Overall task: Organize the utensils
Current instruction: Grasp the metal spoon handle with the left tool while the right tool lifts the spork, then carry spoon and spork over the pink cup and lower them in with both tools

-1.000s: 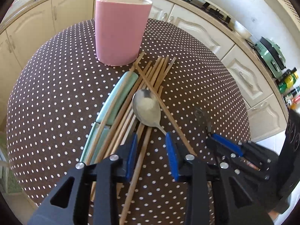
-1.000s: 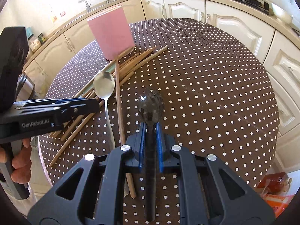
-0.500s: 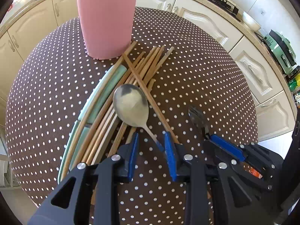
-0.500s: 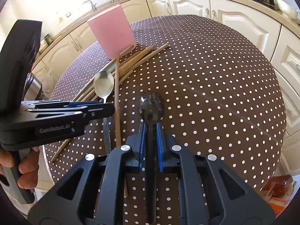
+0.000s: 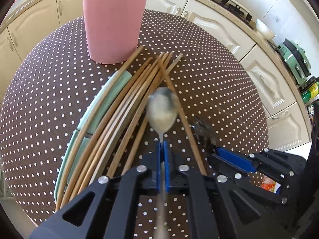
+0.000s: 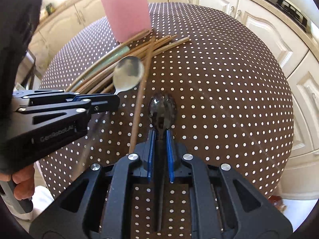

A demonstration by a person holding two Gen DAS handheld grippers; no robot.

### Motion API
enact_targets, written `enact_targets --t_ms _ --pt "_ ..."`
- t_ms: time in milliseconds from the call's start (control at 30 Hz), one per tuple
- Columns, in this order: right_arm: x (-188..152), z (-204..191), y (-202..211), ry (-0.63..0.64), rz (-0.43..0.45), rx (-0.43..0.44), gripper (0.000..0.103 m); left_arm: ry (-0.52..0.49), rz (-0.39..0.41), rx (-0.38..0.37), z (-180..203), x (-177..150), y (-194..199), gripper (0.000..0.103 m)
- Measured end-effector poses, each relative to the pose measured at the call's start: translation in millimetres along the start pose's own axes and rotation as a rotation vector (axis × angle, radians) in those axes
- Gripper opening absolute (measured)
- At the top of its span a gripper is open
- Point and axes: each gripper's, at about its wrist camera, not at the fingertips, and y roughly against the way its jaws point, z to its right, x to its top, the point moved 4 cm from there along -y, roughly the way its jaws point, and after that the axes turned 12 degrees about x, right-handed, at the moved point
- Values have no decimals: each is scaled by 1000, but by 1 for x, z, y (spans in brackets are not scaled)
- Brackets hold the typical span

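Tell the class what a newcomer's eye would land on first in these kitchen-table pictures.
First, the tall pink holder standing at the far side of the dotted brown table, with a fan of wooden chopsticks lying before it. Then two spoons, each gripped by tongs: a pale spoon left, a dark spoon right.

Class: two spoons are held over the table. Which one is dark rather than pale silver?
The dark spoon in the right gripper. The left gripper holds the pale silver spoon.

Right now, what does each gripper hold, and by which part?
Left gripper: silver spoon by its handle near the bowl. Right gripper: dark spoon by its handle.
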Motion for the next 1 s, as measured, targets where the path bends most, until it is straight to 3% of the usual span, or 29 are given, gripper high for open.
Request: enact_targets --t_ms 200,400,633,1000 --pt "5 -9 -4 29 12 -65 12 18 42 -51 -9 -4 13 2" --pt "12 -17 17 -11 152 -32 12 22 124 -124 -15 -8 36 2" --pt "42 -36 61 -1 345 32 12 36 284 -223 -27 2 71 2" --pt "114 -47 92 -5 629 111 12 73 551 -313 -60 58 121 2"
